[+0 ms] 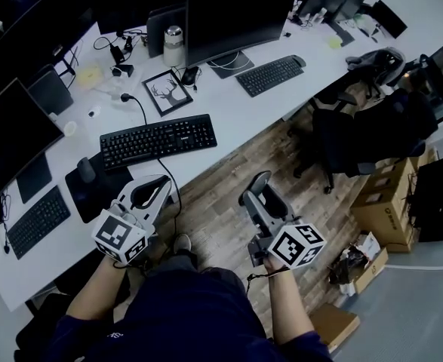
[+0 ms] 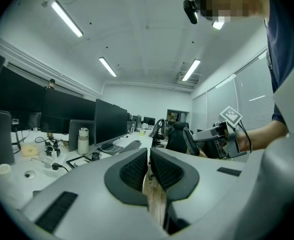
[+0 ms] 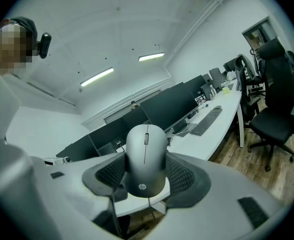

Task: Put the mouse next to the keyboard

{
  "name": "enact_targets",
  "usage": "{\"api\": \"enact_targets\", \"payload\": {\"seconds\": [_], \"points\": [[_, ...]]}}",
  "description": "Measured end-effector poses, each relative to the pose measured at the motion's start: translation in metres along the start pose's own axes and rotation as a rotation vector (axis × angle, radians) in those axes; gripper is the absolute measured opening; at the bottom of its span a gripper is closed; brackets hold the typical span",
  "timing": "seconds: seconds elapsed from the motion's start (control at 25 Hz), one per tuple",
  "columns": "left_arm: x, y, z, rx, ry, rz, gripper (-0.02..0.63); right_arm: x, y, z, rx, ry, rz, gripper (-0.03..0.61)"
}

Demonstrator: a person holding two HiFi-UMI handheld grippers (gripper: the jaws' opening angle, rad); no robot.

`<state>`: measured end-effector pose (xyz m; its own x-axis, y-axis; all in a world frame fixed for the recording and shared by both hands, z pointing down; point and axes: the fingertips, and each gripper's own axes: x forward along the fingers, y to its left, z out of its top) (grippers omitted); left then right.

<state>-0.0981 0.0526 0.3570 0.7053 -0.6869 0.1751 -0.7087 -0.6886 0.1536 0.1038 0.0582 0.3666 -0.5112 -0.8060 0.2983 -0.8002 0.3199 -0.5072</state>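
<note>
A long white desk point(image 1: 236, 111) carries a wide black curved monitor point(image 1: 236, 17), with a pale cylindrical metal flask point(image 1: 174, 46) just to its left and a black-framed deer picture point(image 1: 167, 92) lying flat nearer the edge. On the brown wood-plank floor point(image 1: 221, 194) stand black office chairs point(image 1: 357, 138), with stacked brown cardboard boxes point(image 1: 391, 202) near them.

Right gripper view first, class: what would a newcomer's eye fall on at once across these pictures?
The grey mouse clamped between the right gripper's jaws, held in the air, fills that view. In the head view, the black keyboard lies on the long white desk ahead, while the left gripper is shut and empty.
</note>
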Motion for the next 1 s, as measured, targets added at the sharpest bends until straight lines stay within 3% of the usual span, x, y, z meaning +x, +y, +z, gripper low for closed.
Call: {"api": "enact_targets", "payload": {"seconds": [1.0], "points": [[0.05, 0.063, 0.007, -0.013, 0.011, 0.074, 0.043, 0.088, -0.037, 0.041, -0.007, 0.034, 0.049, 0.258]]}}
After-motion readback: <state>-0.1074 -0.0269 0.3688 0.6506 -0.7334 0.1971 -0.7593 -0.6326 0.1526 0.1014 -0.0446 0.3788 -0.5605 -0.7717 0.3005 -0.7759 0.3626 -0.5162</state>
